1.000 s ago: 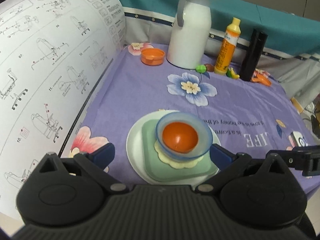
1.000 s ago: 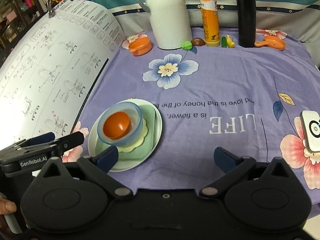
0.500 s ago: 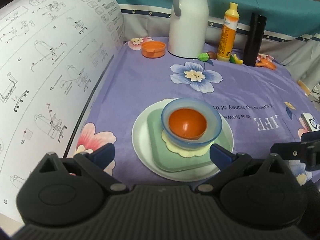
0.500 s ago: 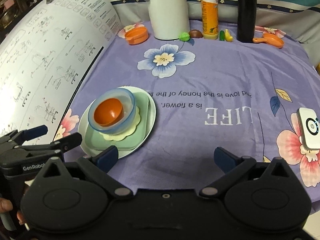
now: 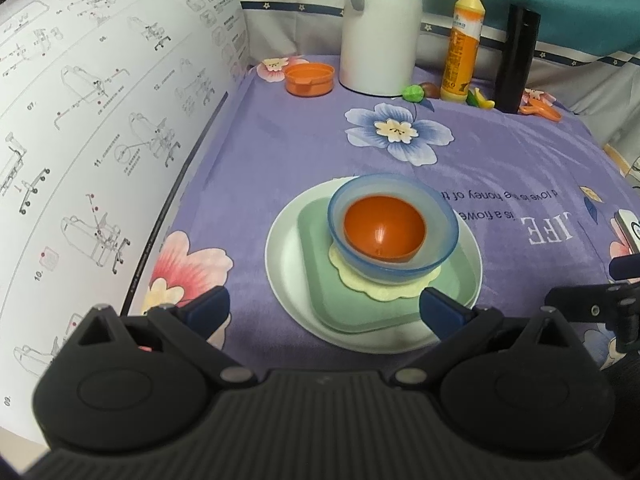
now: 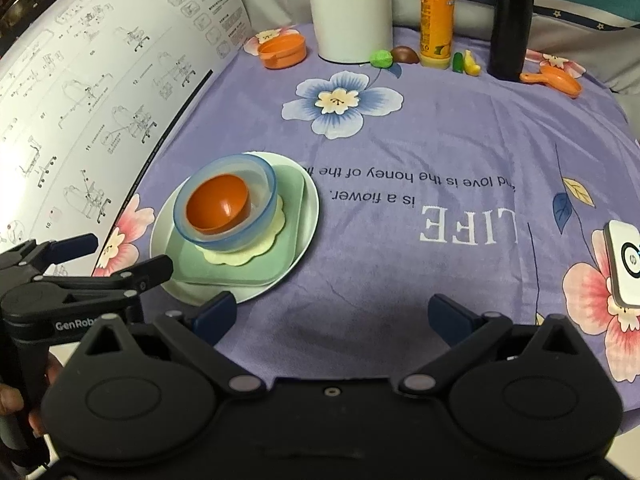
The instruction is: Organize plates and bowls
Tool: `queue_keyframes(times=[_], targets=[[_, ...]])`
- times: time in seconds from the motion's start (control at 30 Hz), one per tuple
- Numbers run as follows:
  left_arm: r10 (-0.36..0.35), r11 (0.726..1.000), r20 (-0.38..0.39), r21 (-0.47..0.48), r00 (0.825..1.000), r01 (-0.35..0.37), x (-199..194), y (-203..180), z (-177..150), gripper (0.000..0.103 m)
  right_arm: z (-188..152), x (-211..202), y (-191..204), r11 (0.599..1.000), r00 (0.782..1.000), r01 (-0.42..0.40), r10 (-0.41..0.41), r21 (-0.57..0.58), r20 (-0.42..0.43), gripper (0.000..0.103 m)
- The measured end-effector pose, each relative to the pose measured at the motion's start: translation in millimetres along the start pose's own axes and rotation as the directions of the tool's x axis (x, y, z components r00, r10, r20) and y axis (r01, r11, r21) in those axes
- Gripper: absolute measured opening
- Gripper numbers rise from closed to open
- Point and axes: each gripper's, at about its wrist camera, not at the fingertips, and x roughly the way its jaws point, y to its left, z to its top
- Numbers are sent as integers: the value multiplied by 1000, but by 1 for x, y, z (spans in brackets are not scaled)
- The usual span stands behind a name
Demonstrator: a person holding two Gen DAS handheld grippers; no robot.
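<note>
Two nested bowls atop stacked plates

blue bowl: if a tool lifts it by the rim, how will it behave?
The blue bowl looks like thin translucent plastic, so probably light and somewhat flexible. The orange bowl sits loose inside and would likely ride along or shift. Its smooth rim may slip.

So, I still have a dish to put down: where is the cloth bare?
Widest bare patch: right of the stacked plates, from the "LIFE" lettering to the white device. Another lies between the stack and the blue printed flower. It is crowded along the back: orange dish, white jug, yellow bottle, black cylinder. The instruction sheet blocks the left.
</note>
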Motion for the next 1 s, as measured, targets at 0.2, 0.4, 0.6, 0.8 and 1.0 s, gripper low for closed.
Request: queue_keyframes(times=[0.2, 0.4, 0.6, 0.8, 1.0], targets=[[11, 1000, -18, 2, 1000, -11, 6, 3, -5, 103, 1, 4, 0, 1000, 1000, 1, -1, -7, -12, 103], [9, 1000, -29, -13, 1000, -9, 10, 7, -8, 103, 2, 9, -1, 1000, 1000, 0, -1, -5, -25, 103], [8, 1000, -40, -18, 999, -8, 12, 8, -9, 103, 2, 11, 0, 1000, 1000, 7, -8, -11, -29, 103], [9, 1000, -49, -18, 999, -10, 14, 8, -11, 103, 2, 14, -1, 1000, 999, 10, -10, -6, -41, 103], [13, 1000, -64, -23, 998, -15, 18, 9, -11, 103, 2, 15, -1, 1000, 999, 21, -21, -14, -37, 103]])
